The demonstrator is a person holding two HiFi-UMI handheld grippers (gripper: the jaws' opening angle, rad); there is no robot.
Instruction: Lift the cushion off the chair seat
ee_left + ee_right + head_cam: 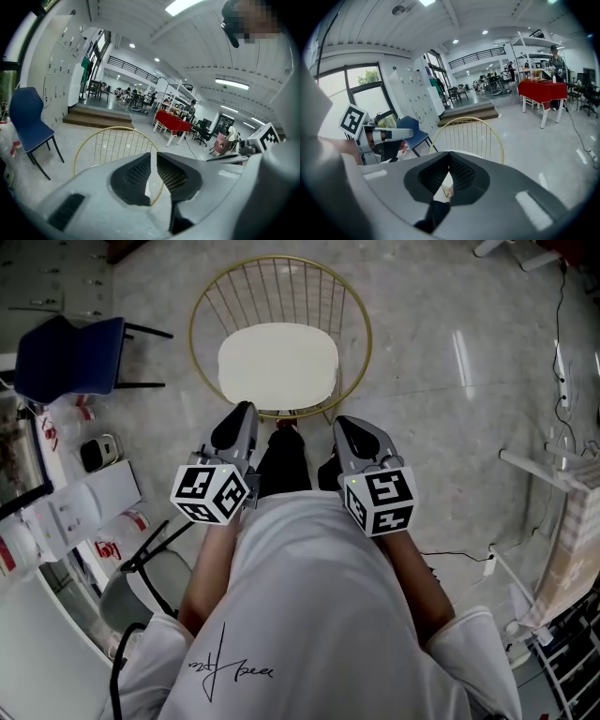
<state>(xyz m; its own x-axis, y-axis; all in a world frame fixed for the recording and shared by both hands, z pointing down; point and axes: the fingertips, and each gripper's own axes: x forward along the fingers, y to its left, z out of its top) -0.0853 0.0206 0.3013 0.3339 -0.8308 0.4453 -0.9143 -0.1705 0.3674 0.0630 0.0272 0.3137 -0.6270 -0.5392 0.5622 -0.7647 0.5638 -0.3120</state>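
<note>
Well, the person stands right at the front of the chair (281, 282), with a gripper in each hand, both held out low in front of them. The left gripper (246, 411) has its jaws almost closed. Only a thin crack shows between the tips, and nothing is in it. The right gripper (341, 423) has its jaws pressed together, and it holds nothing too.

Just past the tips lies the cushion (278, 365). It is pale and flat, and it fills the round seat. It is straight ahead of both grippers and a bit lower than they are. It is wider from side to side than from front to back, so its long way runs across in front of the person.

The left gripper points at the front left part of the seat, and the right one points at the front right part. The left tip looks a tiny bit nearer to the cushion's front edge, but I cannot tell if it touches. Both pairs of jaws would have to open, I think, before they could pinch that front edge.

Behind the cushion, the gold wire back curves round the far edge of the seat. Off to the left, well apart, a blue chair (70, 357) stands on the floor.
</note>
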